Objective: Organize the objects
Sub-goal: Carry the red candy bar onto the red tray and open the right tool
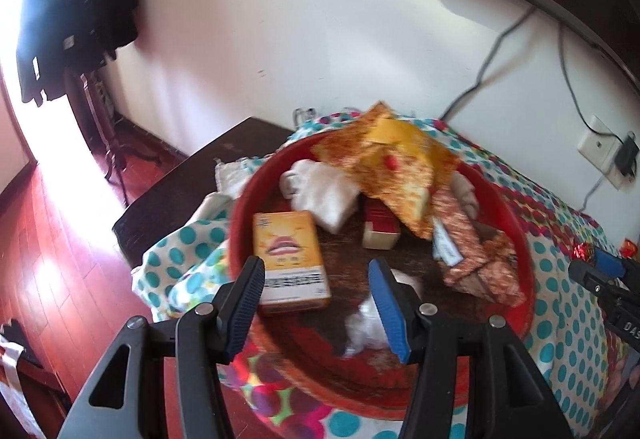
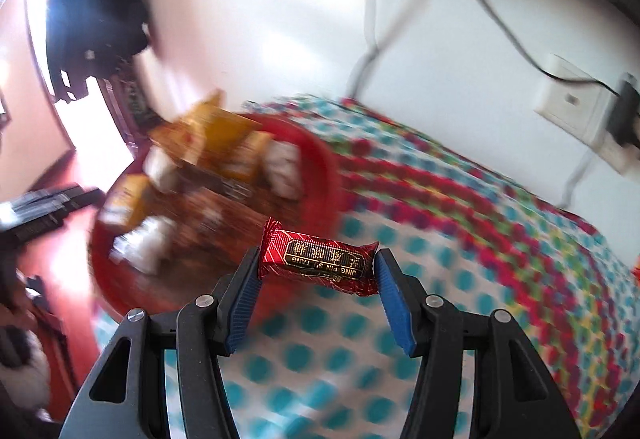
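Polka-dot cloth [image 2: 440,239] covers the table below a white wall. Left gripper [image 1: 316,303] hovers wide and empty over the red tray [image 1: 520,239]. Right gripper [image 2: 316,279] pinches a red candy [image 2: 320,263] by its ends, likely tray-bound; next, carry it left and release.

A white wall socket plate [image 2: 570,104] carries a black plug [image 2: 625,111]. Dark garments [image 1: 76,7] hang above the red wooden floor [image 1: 48,239].
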Demonstrator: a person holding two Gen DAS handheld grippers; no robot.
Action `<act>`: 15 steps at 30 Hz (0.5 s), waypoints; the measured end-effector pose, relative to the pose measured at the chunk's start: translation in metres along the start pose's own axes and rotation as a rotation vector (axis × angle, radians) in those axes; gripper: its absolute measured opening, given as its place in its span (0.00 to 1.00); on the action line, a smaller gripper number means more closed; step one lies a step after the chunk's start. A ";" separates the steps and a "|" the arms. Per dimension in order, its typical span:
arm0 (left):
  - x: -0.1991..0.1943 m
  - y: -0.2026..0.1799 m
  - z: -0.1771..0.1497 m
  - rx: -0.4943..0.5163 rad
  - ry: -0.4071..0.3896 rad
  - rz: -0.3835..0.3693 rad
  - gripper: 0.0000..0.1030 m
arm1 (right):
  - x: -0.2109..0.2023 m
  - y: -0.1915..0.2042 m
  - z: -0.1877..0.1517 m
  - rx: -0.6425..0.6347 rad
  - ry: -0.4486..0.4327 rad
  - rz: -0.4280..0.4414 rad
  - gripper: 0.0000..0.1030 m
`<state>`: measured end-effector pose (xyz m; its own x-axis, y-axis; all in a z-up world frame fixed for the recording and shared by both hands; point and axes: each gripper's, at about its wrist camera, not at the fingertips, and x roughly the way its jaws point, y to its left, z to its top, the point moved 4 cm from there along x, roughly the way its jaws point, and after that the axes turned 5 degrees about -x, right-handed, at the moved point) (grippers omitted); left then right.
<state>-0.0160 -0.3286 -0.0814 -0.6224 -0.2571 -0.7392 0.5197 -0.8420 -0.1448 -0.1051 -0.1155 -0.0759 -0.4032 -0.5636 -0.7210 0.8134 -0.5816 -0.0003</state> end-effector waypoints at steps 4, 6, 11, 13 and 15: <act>0.004 0.018 0.002 -0.040 0.014 0.024 0.54 | 0.010 0.015 0.019 -0.019 -0.004 0.020 0.53; 0.006 0.023 0.002 -0.046 0.018 0.028 0.54 | 0.020 0.018 0.031 -0.006 -0.001 0.035 0.53; 0.009 0.018 0.000 -0.019 0.023 0.030 0.54 | 0.044 0.028 0.046 -0.009 0.032 0.015 0.54; 0.011 0.014 -0.001 0.005 0.030 0.038 0.54 | 0.051 0.028 0.047 -0.005 0.044 0.001 0.54; 0.007 0.007 -0.002 0.039 0.026 0.047 0.54 | 0.058 0.027 0.045 0.007 0.062 -0.002 0.55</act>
<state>-0.0156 -0.3359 -0.0889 -0.5823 -0.2850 -0.7614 0.5244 -0.8474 -0.0838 -0.1258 -0.1904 -0.0868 -0.3782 -0.5248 -0.7626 0.8095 -0.5871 0.0025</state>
